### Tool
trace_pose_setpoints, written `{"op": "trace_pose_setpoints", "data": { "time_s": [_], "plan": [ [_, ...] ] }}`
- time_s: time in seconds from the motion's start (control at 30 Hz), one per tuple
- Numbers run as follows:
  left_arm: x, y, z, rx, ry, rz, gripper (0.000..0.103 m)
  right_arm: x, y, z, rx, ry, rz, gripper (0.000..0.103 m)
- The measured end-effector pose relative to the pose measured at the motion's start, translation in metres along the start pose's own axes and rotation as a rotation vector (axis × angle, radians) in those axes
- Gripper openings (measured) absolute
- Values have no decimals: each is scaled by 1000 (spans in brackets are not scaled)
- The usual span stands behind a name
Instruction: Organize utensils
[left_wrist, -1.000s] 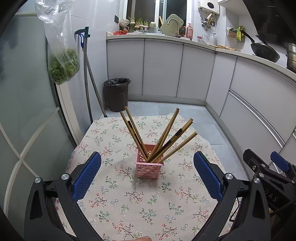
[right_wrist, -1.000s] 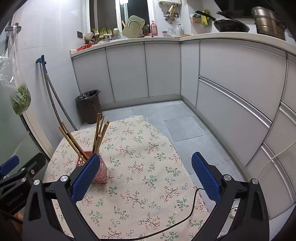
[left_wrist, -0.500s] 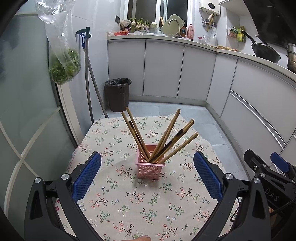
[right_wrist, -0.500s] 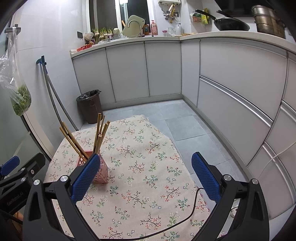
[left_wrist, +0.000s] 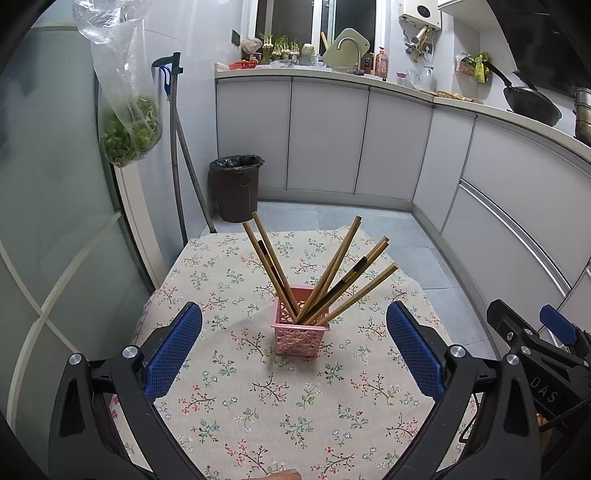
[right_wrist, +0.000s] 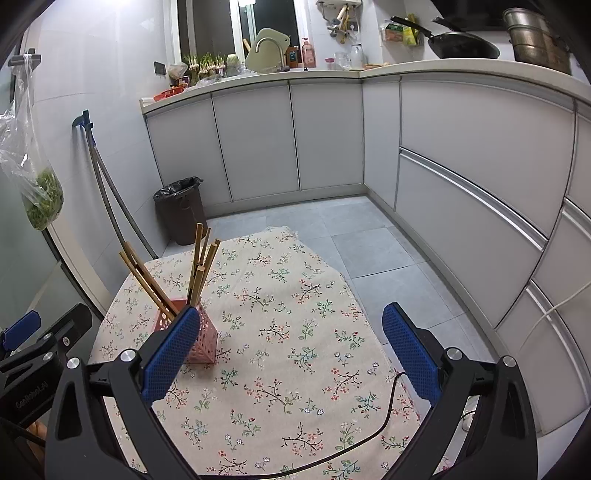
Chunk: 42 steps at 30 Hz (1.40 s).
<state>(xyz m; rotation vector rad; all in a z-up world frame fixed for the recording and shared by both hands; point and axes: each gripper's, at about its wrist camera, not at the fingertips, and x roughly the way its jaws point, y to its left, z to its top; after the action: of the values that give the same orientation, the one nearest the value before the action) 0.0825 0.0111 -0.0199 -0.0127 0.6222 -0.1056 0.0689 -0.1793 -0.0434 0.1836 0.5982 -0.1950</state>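
A pink lattice holder (left_wrist: 298, 330) stands upright on the floral tablecloth (left_wrist: 258, 398) and holds several wooden chopsticks (left_wrist: 332, 280) that fan out left and right. My left gripper (left_wrist: 293, 347) is open and empty, just short of the holder, its blue pads (left_wrist: 173, 347) wide apart. My right gripper (right_wrist: 288, 350) is open and empty over the cloth; the holder (right_wrist: 207, 339) sits partly behind its left pad (right_wrist: 168, 354), with the chopsticks (right_wrist: 201, 258) rising above it. The right gripper also shows at the edge of the left wrist view (left_wrist: 546, 343).
A black cable (right_wrist: 369, 435) lies across the near right of the cloth. The table's edges drop to a tiled floor (right_wrist: 354, 229). A dark bin (left_wrist: 236, 184), a leaning mop (left_wrist: 177, 155) and a hanging bag of greens (left_wrist: 129, 133) stand at the left; cabinets (right_wrist: 480, 166) curve along the right.
Both views have shifted slightly; the holder sits a little lower and nearer in the left wrist view. Both grippers stay open and empty.
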Motion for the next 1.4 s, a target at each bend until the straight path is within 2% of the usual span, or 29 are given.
{"op": "trace_pose_setpoints", "data": {
  "time_s": [1.23, 1.4],
  "plan": [
    [4, -1, -2, 7, 12, 24, 96, 3, 1, 0, -8, 22, 11, 96],
    [7, 0, -2, 1, 31, 2, 96, 4, 1, -2, -12, 27, 15, 96]
  ]
}}
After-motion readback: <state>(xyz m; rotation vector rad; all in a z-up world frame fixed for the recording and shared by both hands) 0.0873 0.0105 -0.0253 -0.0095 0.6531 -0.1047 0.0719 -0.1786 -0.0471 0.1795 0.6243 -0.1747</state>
